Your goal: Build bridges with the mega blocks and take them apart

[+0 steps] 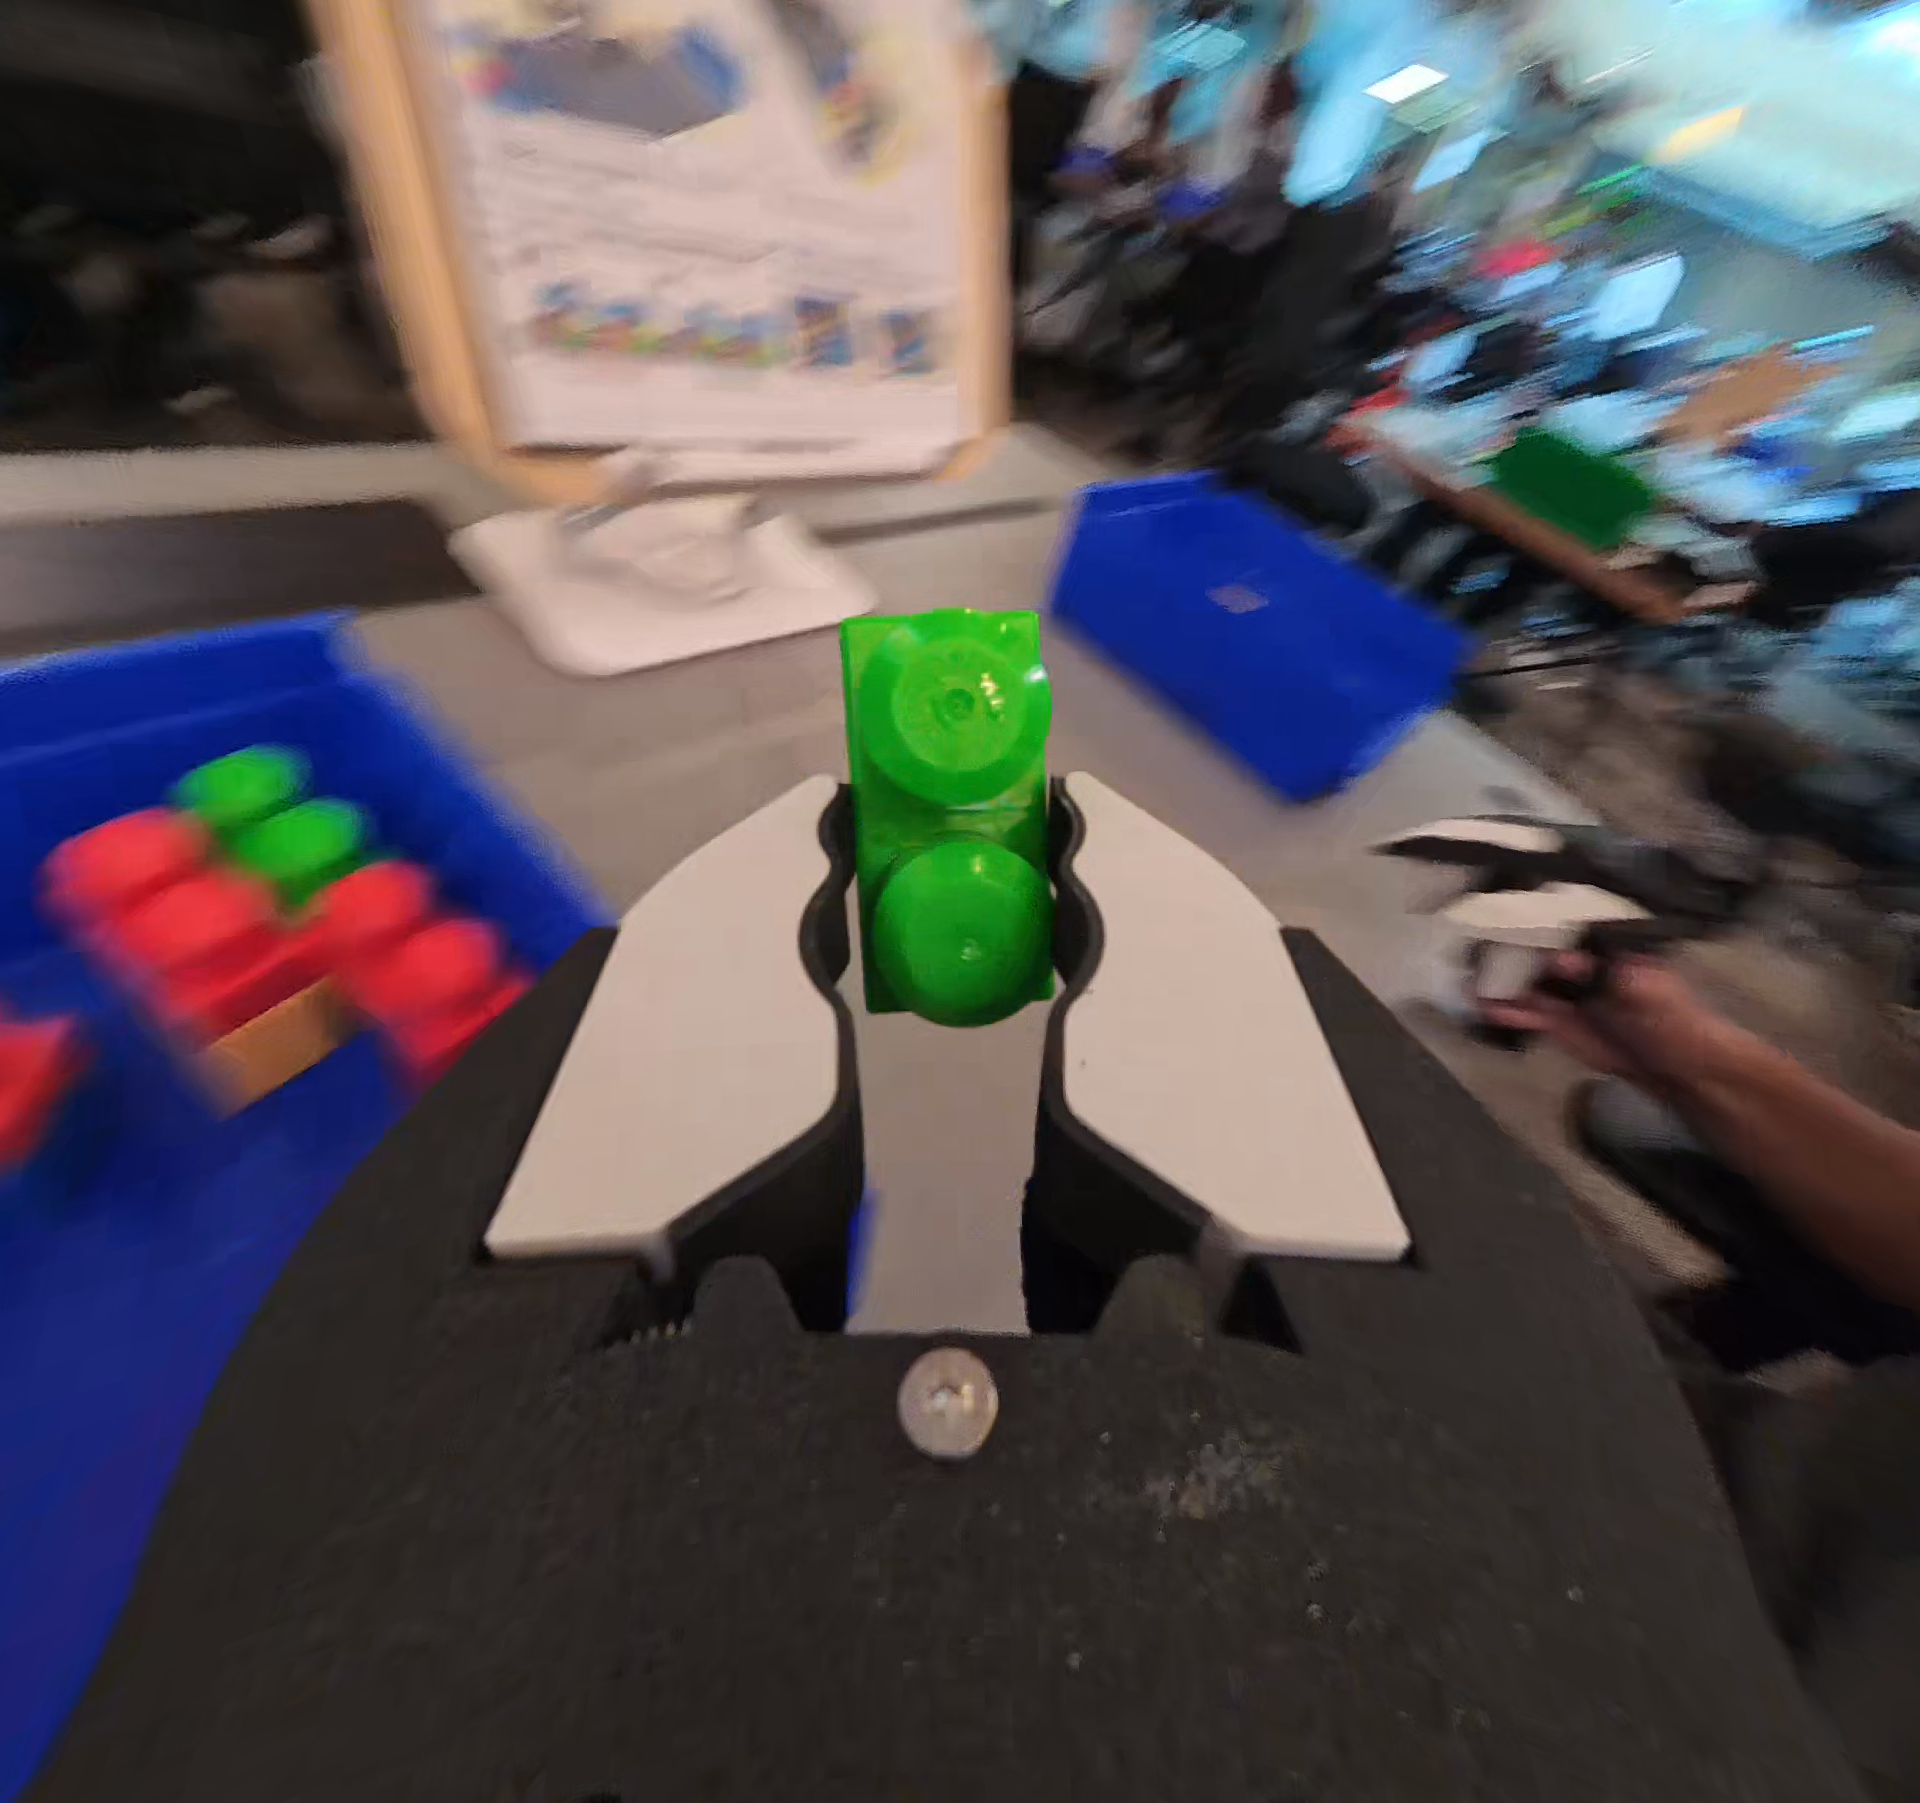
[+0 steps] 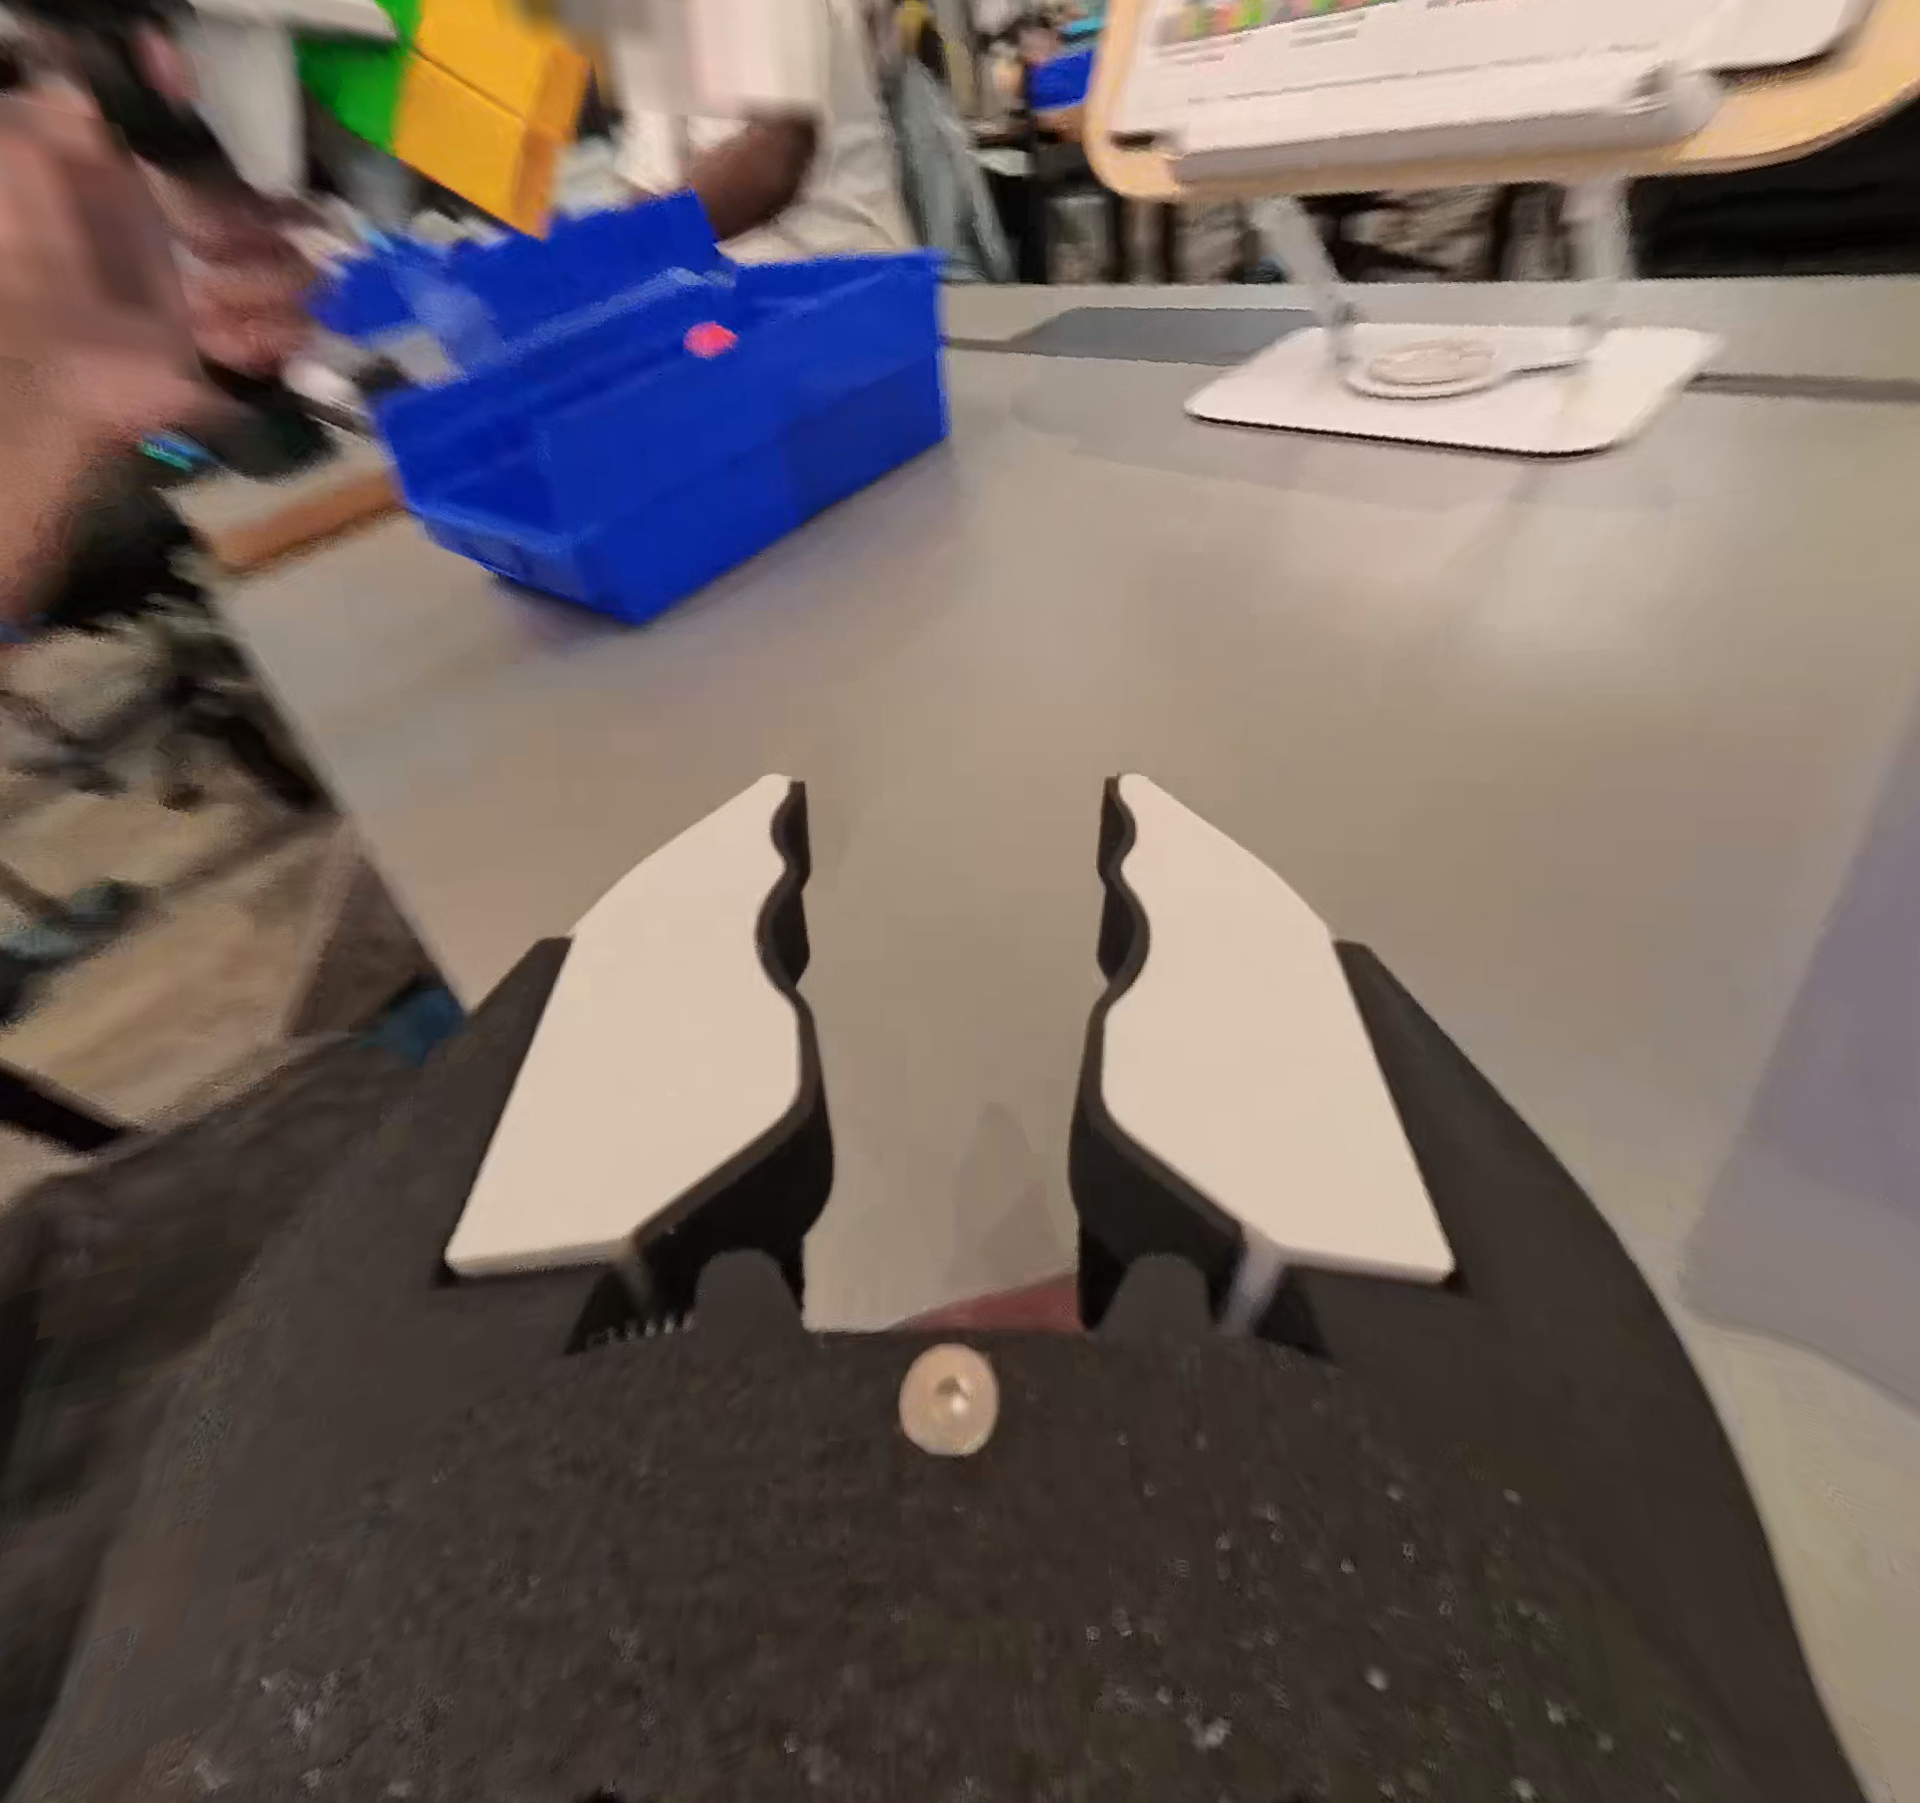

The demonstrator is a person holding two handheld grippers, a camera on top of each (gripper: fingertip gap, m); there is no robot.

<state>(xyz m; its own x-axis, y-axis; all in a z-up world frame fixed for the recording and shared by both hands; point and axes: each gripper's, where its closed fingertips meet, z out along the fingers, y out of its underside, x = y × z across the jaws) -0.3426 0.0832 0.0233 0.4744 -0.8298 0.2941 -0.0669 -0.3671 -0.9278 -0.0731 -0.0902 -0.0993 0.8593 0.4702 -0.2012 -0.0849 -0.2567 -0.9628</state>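
My left gripper [image 1: 951,797] is shut on a green two-stud block [image 1: 948,704], its studs facing the camera, held above the grey table [image 1: 644,745]. In the right wrist view the green block [image 2: 358,18] shows blurred at the top left, joined to yellow blocks [image 2: 483,91] and raised above a blue bin [image 2: 675,444]. My right gripper [image 2: 951,785] is open and empty over the bare grey table [image 2: 1195,631]. It shows blurred in a hand at the right of the left wrist view [image 1: 1507,922]. The blue bin [image 1: 436,777] at the left holds red blocks [image 1: 197,912] and green blocks [image 1: 270,818].
A second blue bin [image 1: 1247,631] sits on the table at the right. An instruction board [image 1: 707,195] on a white stand [image 1: 665,590] stands at the back; it also shows in the right wrist view [image 2: 1455,18]. A red block [image 2: 710,338] peeks from the bin. The grippers' ends are close to 35 cm from one another.
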